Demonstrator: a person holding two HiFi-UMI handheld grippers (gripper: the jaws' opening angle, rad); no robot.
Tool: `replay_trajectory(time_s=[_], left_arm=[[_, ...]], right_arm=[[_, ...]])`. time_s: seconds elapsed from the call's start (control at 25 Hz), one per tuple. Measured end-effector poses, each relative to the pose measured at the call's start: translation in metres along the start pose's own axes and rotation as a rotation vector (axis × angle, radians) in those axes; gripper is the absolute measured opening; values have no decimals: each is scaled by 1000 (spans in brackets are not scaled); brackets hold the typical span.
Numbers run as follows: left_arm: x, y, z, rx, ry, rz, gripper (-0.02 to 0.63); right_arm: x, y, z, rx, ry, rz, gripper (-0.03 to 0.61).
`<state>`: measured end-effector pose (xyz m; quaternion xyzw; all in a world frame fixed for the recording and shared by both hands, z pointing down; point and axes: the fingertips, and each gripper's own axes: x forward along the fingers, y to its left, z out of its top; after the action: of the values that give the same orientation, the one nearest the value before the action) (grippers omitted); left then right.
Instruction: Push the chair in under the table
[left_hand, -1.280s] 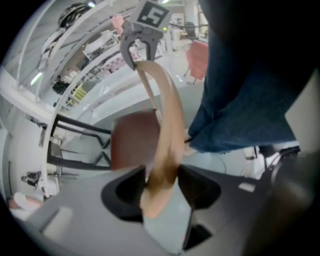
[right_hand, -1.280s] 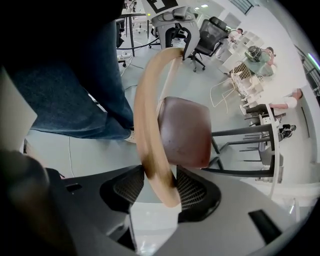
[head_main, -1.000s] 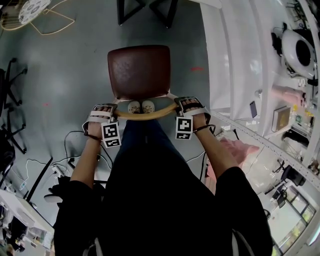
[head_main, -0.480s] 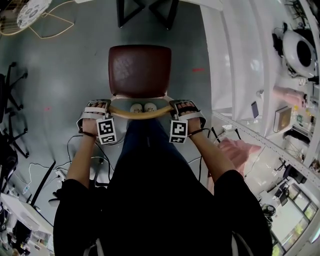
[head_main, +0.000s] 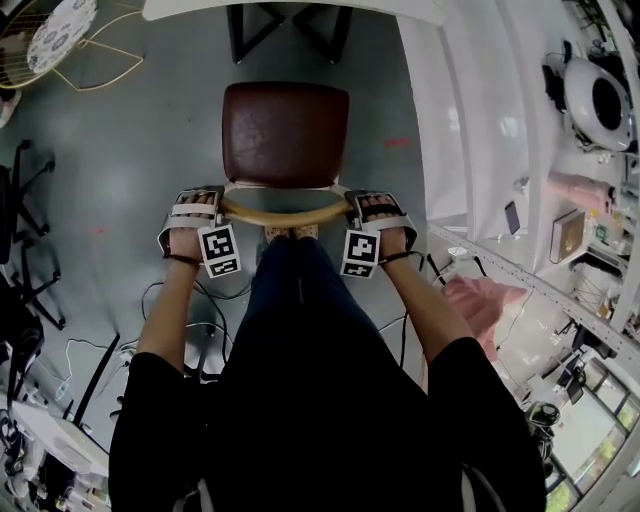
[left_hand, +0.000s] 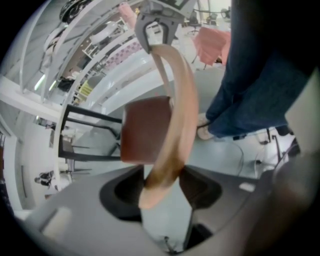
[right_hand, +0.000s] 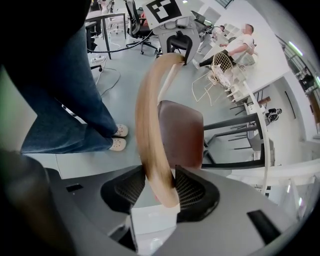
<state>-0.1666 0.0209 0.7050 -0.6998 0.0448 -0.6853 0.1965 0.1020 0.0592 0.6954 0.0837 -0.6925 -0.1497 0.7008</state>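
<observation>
Now your left gripper's (left_hand: 161, 186) fingers clamp one end of the chair's (head_main: 285, 135) curved wooden backrest (head_main: 285, 214), while your right gripper's (right_hand: 160, 187) fingers are closing on the other. The seat stands just short of the white table (head_main: 300, 8).

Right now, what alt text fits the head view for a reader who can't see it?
Seen from above, a person grips a brown-seated chair by its curved wooden backrest with the left gripper and the right gripper, whose jaws are closing on it. The chair faces a white table at the top edge.
</observation>
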Motion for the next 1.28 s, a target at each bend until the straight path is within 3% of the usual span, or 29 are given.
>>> replay_trajectory(time_s=[0.64, 1.28], left_arm=[[25, 75, 1, -25, -15, 49, 215], [58, 162, -15, -37, 38, 59, 212]], right_arm=[[27, -80, -27, -27, 64, -49, 184], [58, -171, -41, -28, 73, -62, 183]])
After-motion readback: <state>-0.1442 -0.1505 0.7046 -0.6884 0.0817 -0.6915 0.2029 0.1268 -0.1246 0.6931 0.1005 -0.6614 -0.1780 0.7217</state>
